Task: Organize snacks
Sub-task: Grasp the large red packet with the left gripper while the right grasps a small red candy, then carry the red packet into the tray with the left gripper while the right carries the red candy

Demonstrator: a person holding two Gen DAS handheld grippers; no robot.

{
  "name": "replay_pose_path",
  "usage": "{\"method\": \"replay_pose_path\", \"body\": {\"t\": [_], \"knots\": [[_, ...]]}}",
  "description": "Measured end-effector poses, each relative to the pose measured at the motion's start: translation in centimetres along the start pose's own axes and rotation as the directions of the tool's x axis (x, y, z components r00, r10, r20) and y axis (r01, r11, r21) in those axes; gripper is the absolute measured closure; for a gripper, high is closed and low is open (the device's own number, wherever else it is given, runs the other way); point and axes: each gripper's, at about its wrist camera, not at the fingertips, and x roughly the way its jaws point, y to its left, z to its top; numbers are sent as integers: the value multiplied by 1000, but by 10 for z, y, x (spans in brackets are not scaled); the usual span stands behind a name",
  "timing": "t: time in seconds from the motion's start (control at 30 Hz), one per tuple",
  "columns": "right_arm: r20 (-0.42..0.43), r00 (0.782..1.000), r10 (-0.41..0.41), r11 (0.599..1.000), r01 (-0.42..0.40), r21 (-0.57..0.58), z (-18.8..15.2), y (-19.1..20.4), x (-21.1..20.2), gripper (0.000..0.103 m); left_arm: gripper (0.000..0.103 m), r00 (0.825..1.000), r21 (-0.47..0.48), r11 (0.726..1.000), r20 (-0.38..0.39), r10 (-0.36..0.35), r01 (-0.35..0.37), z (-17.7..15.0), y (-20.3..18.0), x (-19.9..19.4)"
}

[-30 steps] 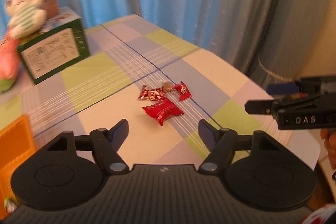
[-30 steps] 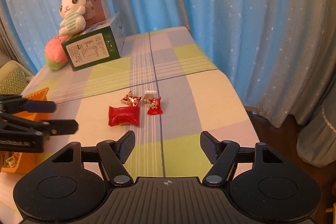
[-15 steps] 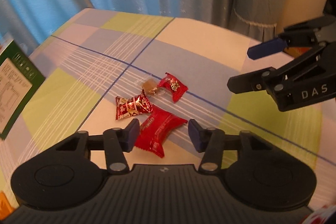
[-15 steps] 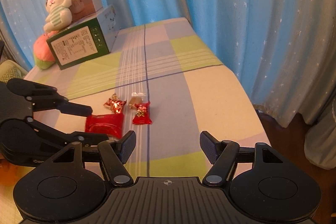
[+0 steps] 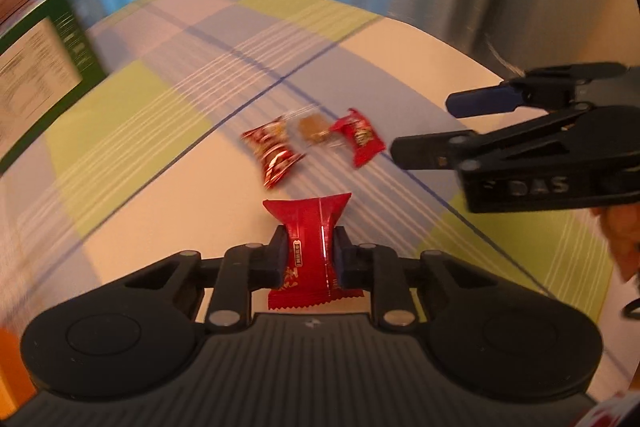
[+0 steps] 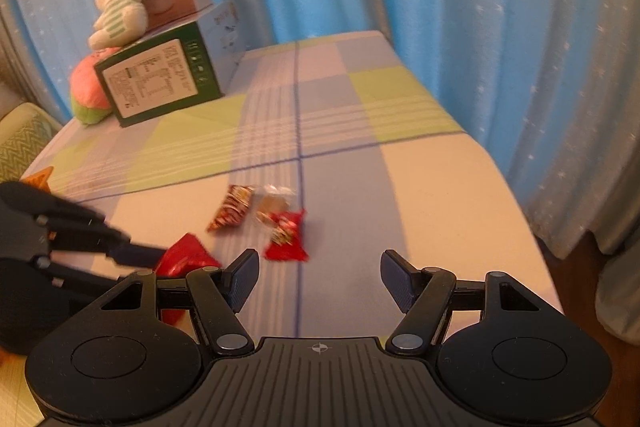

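While the left gripper (image 5: 308, 255) clamps the large red packet (image 5: 308, 227) (long axis along its fingers), the right gripper (image 6: 318, 277), wide and empty, fronts the small red candy (image 6: 286, 239) mid-table.

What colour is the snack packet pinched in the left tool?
Red, with a printed strip down the middle. The snack packet shows best in the left wrist view.

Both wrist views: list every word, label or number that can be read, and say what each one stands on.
"DAS": on the side of the right tongs, blurred but legible in the left wrist view.
Large red snack packet in the left tongs: print too blurred to read.
Green box: white label, text too small to read.
Three small sweets: print unreadable.
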Motion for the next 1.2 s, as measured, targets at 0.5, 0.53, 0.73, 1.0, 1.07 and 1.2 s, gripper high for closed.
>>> {"method": "replay_pose_path", "body": {"t": [0.5,0.53,0.73,1.0,1.07,1.2], "knots": [[-36,999,-22,998,20,-55,2,15,35,84,84,997,-241,970,71,33,-15,-31,8,-40],[-36,999,-23,998,21,-55,1,15,32,85,84,997,-249,968,74,35,-16,-33,9,-42],[-40,999,-23,999,22,-30,-7,23,3,85,84,995,-295,955,92,45,-16,-44,4,-58],[-27,1000,-3,1000,3,-22,-6,48,-49,85,84,988,-359,933,135,79,-26,-60,0,-103],[-25,1000,5,1000,-6,-20,-3,55,-63,85,84,985,-370,929,147,89,-29,-64,-1,-117],[-7,1000,24,999,-24,-22,4,72,-93,85,84,979,-398,917,170,111,-35,-75,-4,-147]]}}
